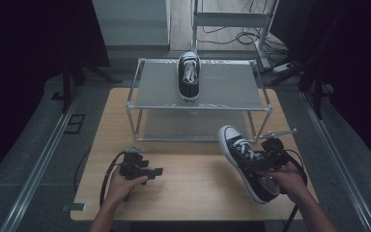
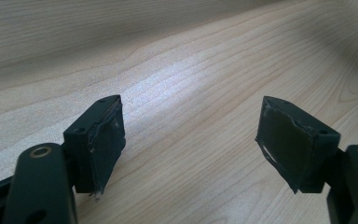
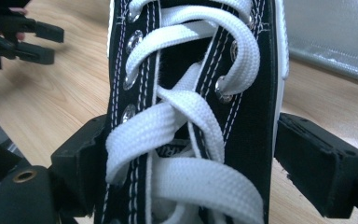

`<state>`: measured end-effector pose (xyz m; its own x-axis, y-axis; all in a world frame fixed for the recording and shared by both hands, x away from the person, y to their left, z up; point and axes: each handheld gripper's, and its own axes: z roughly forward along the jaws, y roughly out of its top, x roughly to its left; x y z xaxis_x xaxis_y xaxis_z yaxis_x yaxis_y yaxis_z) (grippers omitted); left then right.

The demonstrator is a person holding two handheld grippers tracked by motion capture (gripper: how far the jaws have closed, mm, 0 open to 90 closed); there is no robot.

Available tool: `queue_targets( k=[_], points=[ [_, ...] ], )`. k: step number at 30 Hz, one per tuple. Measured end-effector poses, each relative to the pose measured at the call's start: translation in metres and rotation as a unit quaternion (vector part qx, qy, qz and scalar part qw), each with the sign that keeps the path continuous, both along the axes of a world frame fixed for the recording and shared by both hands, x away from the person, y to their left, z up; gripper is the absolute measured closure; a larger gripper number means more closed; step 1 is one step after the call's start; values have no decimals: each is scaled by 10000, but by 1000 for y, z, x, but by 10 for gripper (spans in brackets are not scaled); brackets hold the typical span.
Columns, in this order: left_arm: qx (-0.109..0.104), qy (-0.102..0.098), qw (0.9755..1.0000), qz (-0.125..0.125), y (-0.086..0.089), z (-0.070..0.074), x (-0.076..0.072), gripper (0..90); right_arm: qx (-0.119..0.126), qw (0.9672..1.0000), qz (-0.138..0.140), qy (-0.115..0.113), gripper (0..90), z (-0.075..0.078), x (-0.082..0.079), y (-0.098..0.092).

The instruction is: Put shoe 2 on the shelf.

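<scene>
Dark curtains and grey floor surround my pale wooden table (image 1: 188, 188), which sits in the lower middle of the high view. At its far edge stands a metal-framed rack (image 1: 200, 107) with two mesh shelves. On the top shelf, upper centre of the frame, a black sneaker on the rack (image 1: 189, 76) lies with its white toe cap toward me. In the lower right of the frame my right hand (image 1: 290, 179) carries the right gripper (image 1: 256, 164), which has the held sneaker (image 1: 244, 162) by its middle; the shoe is tilted, its white toe pointing up and left toward the rack's lower shelf. In the lower left my left hand (image 1: 123, 186) keeps the left gripper (image 1: 155, 171) low over the table, jaws pointing right, well apart from the shoe.

Moving to the left gripper view, I see its two black pads (image 2: 107, 144) standing apart at the lower left and lower right of the frame with bare wood grain between them. That claw (image 2: 191, 144) is spread and holds nothing.

Over in the right gripper view, the held sneaker (image 3: 191, 93) runs up the middle of the frame, black canvas with white laces (image 3: 177, 121) crossing through metal eyelets. Black pads (image 3: 319, 163) sit at either side of the shoe at lace height; the left one presses the canvas, while the right one looks just beside the white sole edge. I read this claw (image 3: 186, 158) as pinching the sneaker. In the upper left corner the other gripper (image 3: 18, 37) shows over the table, and the rack's grey mesh (image 3: 335, 32) fills the upper right.
</scene>
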<state>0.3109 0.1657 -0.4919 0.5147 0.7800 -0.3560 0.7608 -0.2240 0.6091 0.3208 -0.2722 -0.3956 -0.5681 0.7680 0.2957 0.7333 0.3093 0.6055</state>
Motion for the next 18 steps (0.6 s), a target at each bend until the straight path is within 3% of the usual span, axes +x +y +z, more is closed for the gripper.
queue_targets(
  k=[18],
  points=[
    [-2,15,10000,-9,0,0,0,239,283,9994,-35,-175,142,30,2,-1]
  ],
)
